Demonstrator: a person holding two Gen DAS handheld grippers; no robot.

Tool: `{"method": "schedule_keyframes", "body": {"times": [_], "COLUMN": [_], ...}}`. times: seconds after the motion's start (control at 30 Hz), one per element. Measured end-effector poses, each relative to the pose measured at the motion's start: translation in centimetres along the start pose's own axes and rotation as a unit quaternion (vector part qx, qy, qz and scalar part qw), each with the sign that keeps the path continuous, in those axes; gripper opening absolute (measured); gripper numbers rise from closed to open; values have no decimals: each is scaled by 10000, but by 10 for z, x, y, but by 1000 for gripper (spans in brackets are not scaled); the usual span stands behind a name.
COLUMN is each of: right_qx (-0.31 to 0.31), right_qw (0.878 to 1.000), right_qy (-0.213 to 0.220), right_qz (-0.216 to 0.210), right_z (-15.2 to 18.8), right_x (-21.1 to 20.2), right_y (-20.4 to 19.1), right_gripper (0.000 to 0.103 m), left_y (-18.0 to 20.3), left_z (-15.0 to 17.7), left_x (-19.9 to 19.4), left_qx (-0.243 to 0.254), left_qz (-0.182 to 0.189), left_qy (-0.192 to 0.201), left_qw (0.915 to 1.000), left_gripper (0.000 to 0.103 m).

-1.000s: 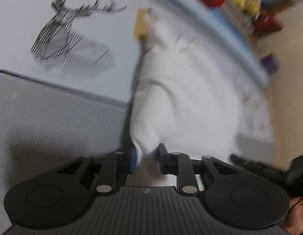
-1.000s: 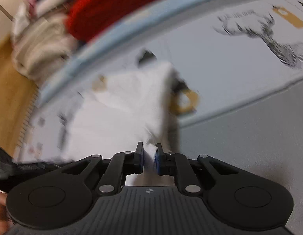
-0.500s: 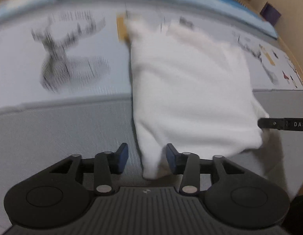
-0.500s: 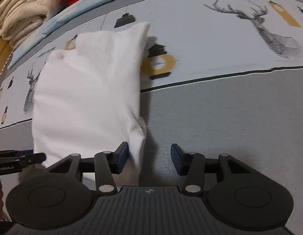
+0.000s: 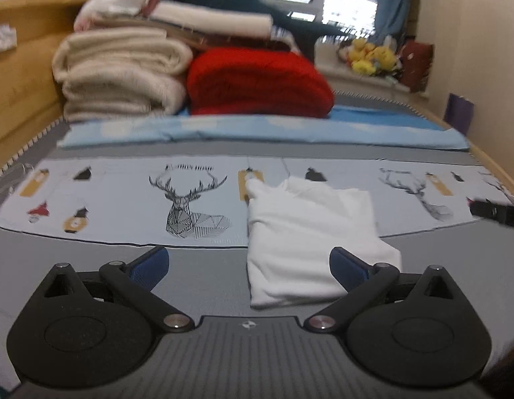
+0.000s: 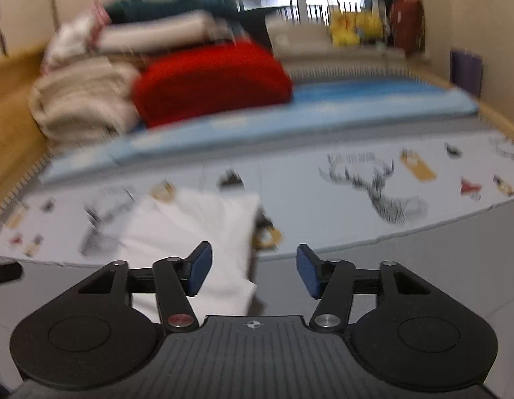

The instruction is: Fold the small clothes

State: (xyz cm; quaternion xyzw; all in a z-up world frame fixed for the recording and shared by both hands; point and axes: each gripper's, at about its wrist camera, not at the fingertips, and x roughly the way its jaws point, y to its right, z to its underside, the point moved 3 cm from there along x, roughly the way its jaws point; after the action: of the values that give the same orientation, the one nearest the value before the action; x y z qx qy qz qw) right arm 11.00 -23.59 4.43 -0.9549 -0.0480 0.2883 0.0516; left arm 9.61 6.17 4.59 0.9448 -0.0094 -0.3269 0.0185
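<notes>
A small white garment [image 5: 310, 232] lies folded flat on the bed's grey and deer-print cover, right of centre in the left wrist view. The same white garment [image 6: 197, 229] shows left of centre in the blurred right wrist view. My left gripper [image 5: 248, 266] hangs above and in front of the cloth, jaws opening wide, with nothing pinched between the pads. My right gripper [image 6: 253, 271] is also raised, jaws opening, and the pads touch nothing; the garment lies on the bed below its left finger. A dark tip of the right gripper [image 5: 496, 212] pokes in at the right edge of the left wrist view.
Folded cream blankets [image 5: 120, 73] and a red blanket [image 5: 260, 81] are stacked at the bed's far end on a light blue sheet [image 5: 257, 131]. A wooden bed frame [image 5: 17, 86] runs along the left. Yellow plush toys [image 5: 373, 55] sit by the window.
Both grippers let go of the white garment and opened. Both rose and tilted up, so the views now take in the far end of the bed. The garment lies folded on the cover.
</notes>
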Motion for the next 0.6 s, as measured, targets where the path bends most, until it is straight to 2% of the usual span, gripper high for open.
{"method": "schedule_keyframes", "body": {"times": [0.1, 0.23, 0.3, 0.37, 0.47, 0.6], "right_qx": [-122, -258, -347, -263, 40, -81], "right_qw": [9993, 9984, 9984, 9994, 9998, 9994], "right_qy": [355, 481, 425, 196, -135, -240], "right_qz": [-72, -146, -129, -64, 125, 226], "right_z": [12, 35, 49, 64, 71, 74], "right_x": [-42, -77, -80, -76, -70, -57], "right_y": [-12, -23, -26, -23, -18, -20], "right_gripper": [69, 73, 73, 73, 73, 73], "left_y": [10, 22, 26, 30, 33, 28], "left_z": [20, 44, 56, 67, 72, 70], "left_x": [-38, -60, -55, -45, -27, -8], "left_qx": [143, 106, -33, -92, -142, -267], "left_qz": [-18, 32, 119, 134, -43, -241], "left_qy": [291, 473, 344, 10, -333, -509], "left_qw": [9995, 9988, 9993, 9999, 9993, 9981], "left_gripper": [103, 103, 103, 103, 103, 103]}}
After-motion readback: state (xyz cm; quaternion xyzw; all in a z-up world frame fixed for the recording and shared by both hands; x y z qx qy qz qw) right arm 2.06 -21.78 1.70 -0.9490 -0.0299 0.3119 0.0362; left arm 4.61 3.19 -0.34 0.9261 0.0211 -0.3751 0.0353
